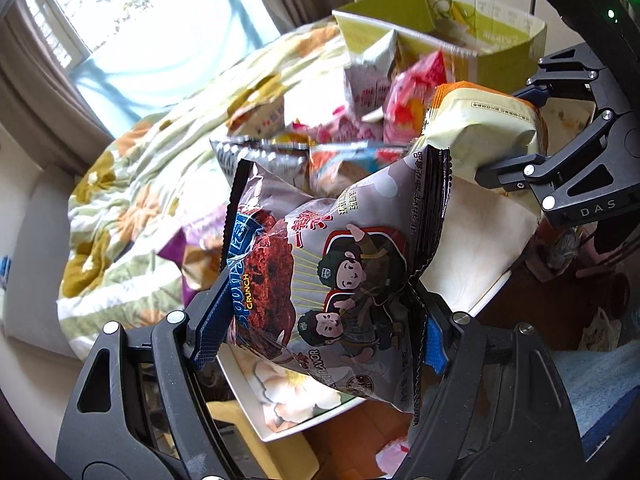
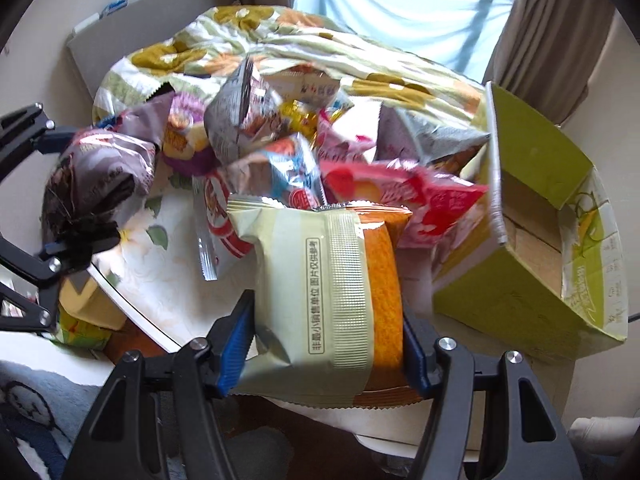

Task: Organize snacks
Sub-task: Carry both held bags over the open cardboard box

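My left gripper [image 1: 320,320] is shut on a grey-brown snack bag [image 1: 332,264] printed with cartoon soldiers and holds it above the table's near edge. It also shows at the left of the right wrist view [image 2: 92,176]. My right gripper [image 2: 328,344] is shut on a pale green and orange cake packet [image 2: 320,280], lifted over the table; the packet also shows in the left wrist view [image 1: 480,128]. A pile of loose snack bags [image 2: 288,152] lies on the table behind both. An open green cardboard box [image 2: 532,248] stands at the right.
The white floral-print table [image 2: 160,276] ends close in front of both grippers. A flowered quilt [image 1: 132,184] is bunched behind the pile, with a window and curtains beyond. A yellow packet [image 2: 84,308] lies below the table's left edge.
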Tool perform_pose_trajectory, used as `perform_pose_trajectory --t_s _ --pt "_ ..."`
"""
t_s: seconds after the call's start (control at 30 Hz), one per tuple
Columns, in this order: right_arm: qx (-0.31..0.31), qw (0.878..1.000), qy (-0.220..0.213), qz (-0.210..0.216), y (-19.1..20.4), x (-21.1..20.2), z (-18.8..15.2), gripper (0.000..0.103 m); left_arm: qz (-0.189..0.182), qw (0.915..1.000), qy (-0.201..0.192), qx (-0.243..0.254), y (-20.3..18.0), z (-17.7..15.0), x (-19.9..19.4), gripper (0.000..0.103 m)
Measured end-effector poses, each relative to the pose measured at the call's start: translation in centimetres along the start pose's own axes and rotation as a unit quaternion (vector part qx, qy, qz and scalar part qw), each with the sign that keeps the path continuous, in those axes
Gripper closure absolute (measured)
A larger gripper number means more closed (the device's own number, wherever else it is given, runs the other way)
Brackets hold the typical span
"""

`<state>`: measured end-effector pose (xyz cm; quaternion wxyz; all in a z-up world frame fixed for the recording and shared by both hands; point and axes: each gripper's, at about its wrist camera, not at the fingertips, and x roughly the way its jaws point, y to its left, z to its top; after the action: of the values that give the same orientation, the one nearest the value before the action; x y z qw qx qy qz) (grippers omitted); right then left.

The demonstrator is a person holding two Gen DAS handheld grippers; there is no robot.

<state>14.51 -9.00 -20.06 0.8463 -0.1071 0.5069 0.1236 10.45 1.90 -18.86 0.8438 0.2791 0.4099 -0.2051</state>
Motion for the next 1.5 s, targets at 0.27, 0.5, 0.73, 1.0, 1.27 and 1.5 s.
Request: perform_pose_trajectory --t_s 0.27,0.5,0.73,1.0,1.27,1.5 --pt "0.037 0.998 -0.046 -0.008 -3.1 -4.8 1.8 0.043 0.016 0.9988 -0.046 0.006 -0.4 5.8 -2.1 0.028" --pt "0.044 0.996 -0.082 -0.014 -9.3 -7.6 4.0 0.043 0.031 0.9967 -0.075 -0.004 -2.5 13.2 -3.0 0.028" --pt "0.061 0.993 -0.094 -0.037 -17.9 -9.7 5.3 0.043 0.016 0.9954 -0.086 -0.039 -5.3 22.1 -1.6 0.028" --pt "0.074 0.990 -0.100 -0.063 -26.4 -8.7 6.2 0.043 0.002 0.9955 -0.072 -0.061 -8.3 30.8 3.0 0.028" --pt "0.157 0.981 -0.065 -0.089 -32.4 -6.0 6.8 0.043 -0.050 0.9969 -0.019 -0.057 -10.0 36.7 10.9 0.028" --pt "0.186 0.976 -0.044 -0.103 -34.3 -4.3 6.4 0.043 -0.082 0.9952 0.034 -0.042 -11.4 40.0 17.7 0.028"
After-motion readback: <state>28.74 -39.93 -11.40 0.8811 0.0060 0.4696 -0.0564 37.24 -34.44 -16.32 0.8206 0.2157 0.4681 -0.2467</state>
